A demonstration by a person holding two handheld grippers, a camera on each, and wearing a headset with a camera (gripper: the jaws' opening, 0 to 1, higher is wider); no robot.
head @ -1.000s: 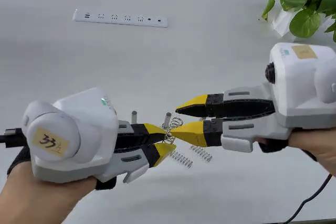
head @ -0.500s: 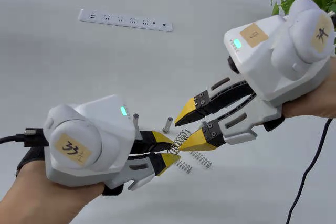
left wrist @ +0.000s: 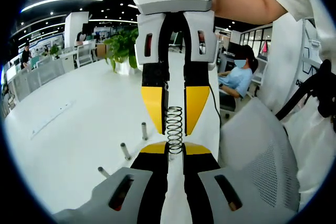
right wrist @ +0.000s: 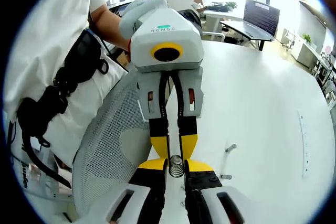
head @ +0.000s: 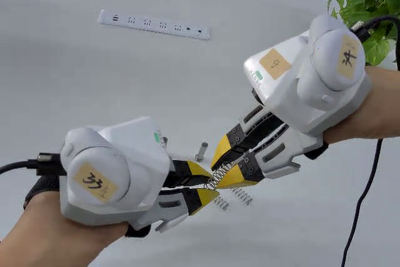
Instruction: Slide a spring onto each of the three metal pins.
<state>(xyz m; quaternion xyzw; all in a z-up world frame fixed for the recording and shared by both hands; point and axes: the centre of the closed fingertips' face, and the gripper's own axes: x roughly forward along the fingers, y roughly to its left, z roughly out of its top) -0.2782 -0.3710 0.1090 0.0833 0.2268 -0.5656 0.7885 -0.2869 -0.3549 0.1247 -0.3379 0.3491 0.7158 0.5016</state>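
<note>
The spring (head: 216, 177) hung in the air over the table (head: 94, 79), its long axis running tip to tip between my grippers. My left gripper (head: 204, 183) pointed in from lower left and pinched one end. My right gripper (head: 222, 168) angled down from upper right and pinched the other. The pins (left wrist: 125, 150) stood just behind, with two loose springs (head: 220, 202) on the table beneath.

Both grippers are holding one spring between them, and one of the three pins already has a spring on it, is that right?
Not quite. The left gripper and right gripper do hold one spring between them, but the three pins all stand bare, as the left gripper view shows.
</note>
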